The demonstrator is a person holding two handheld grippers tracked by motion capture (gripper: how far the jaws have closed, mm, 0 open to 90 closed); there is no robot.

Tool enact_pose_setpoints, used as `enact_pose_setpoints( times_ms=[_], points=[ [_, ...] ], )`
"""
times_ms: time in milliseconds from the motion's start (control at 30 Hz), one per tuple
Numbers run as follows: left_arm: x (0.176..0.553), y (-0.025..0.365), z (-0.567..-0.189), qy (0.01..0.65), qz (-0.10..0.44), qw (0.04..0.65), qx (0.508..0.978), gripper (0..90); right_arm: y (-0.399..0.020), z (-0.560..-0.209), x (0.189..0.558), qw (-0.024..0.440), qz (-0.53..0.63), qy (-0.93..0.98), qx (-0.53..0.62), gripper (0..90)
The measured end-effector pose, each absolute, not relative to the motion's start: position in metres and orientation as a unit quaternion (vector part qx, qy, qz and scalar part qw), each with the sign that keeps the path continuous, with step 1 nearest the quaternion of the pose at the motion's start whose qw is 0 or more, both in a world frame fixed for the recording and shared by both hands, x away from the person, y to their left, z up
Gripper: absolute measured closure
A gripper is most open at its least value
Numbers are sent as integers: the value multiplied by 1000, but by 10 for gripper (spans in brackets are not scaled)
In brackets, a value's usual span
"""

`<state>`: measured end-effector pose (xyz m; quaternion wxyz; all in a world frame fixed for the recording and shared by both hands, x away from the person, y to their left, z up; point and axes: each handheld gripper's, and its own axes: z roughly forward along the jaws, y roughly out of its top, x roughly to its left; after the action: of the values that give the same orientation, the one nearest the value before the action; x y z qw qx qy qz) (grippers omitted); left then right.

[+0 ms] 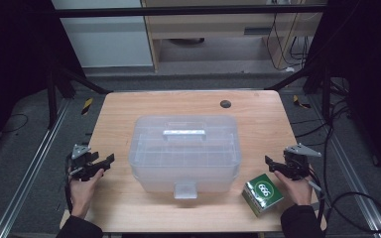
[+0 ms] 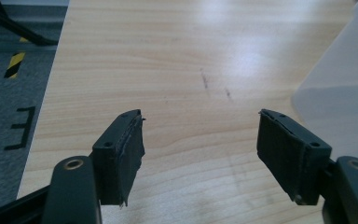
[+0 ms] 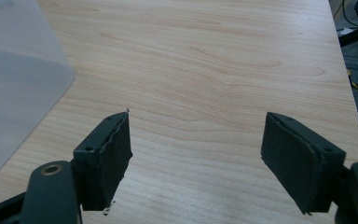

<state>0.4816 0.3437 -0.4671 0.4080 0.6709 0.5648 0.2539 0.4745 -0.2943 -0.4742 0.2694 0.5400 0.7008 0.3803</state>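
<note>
Jaws of both the left gripper point(image 1: 106, 161) and right gripper point(image 1: 270, 162) stand wide and empty, flanking the closed translucent storage box point(image 1: 184, 151). Likely next: approach its front latch point(image 1: 185, 190).

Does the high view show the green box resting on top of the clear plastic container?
No, the green box sits on the table, right of the container.

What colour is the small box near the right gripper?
Green, with white print, on the small box; the high view shows it best.
</note>
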Motion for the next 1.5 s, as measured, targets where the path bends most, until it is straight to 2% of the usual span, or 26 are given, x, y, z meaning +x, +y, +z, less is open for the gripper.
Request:
enact_pose_setpoints(
  times_ms=[333, 467, 900, 1167, 1367, 1500],
  points=[
    [476, 345, -443, 539, 262, 435, 672, 316, -280, -461, 471, 269, 381, 720, 514, 240],
    [473, 342, -435, 518, 268, 442, 682, 348, -276, -457, 469, 267, 394, 718, 507, 247],
    [470, 336, -411, 479, 263, 452, 705, 348, -270, -450, 469, 255, 393, 733, 493, 233],
    [470, 337, -379, 441, 270, 465, 718, 349, -270, -447, 468, 260, 391, 735, 490, 235],
    [477, 328, -347, 390, 264, 469, 747, 351, -270, -444, 467, 262, 391, 736, 486, 253],
    [480, 319, -332, 360, 274, 451, 769, 348, -269, -444, 467, 262, 389, 738, 485, 263]
  ],
)
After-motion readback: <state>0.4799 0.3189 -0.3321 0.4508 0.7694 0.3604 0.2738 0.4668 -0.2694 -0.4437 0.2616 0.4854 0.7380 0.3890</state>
